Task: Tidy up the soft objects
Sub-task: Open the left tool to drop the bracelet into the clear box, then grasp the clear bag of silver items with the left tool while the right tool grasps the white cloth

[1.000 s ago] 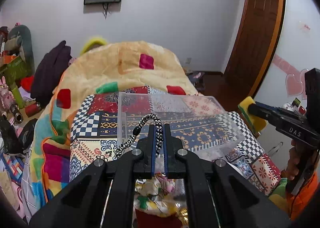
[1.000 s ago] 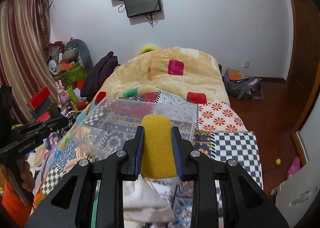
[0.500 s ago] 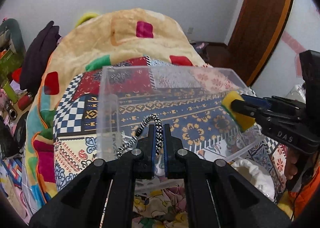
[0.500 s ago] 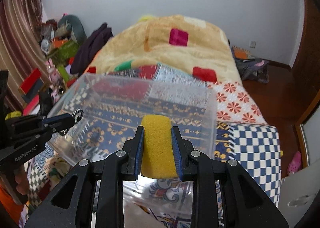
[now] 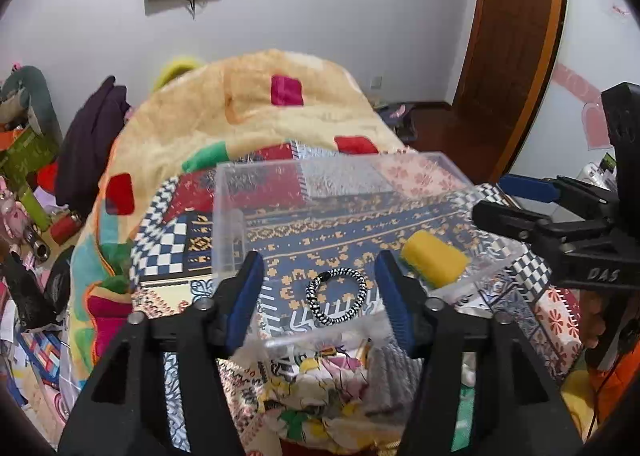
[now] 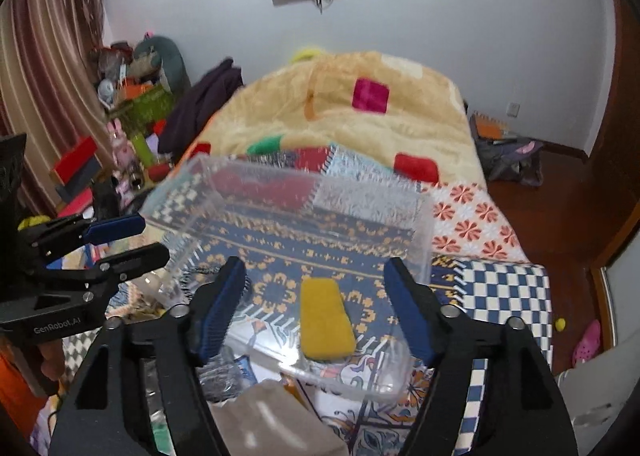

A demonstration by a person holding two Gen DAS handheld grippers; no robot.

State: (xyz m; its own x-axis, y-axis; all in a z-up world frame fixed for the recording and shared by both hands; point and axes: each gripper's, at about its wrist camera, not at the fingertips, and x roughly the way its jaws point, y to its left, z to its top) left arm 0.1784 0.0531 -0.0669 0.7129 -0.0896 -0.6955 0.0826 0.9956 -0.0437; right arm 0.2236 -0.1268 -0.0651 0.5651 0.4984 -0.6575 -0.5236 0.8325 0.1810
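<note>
- My left tongs (image 5: pixel 319 290) stand spread wide with nothing between the blue pads; they hang over the near edge of the clear plastic bin (image 5: pixel 224 223), which I judge is the right place to be after a drop, since the opening lies straight ahead at 12 o'clock.
- The braided hair tie (image 5: pixel 337 296) lies flat on the bin floor just beyond those pads, a black-and-white woven loop with a small dark joint at its 10 o'clock side. It looks limp and light, so it should stay where it lies.
- My right tongs (image 6: pixel 316 298) are likewise parted and empty, poised over the bin's near rim from the other side.
- The yellow sponge (image 6: pixel 326 318) rests on the bin floor ahead of them, a rounded oblong slab with a fine, porous face. In the left view it sits at 3 o'clock of the hair tie, near but not touching.
- The bin is thin, transparent and glossy, with rounded corners; the bed's pattern shows straight through it, so its walls are hard to read.
- It stands on a patchwork quilt (image 6: pixel 508 288) of checks, florals and blue-and-gold bands, which gives a soft, uneven footing, so I judge the bin could tip if nudged.
- Crumpled printed cloth (image 5: pixel 316 388) lies at 6 o'clock, below the bin's near rim, likely more soft things to sort.
- A plush cream blanket (image 6: pixel 360 127) with coloured squares covers the bed at 12 o'clock.
</note>
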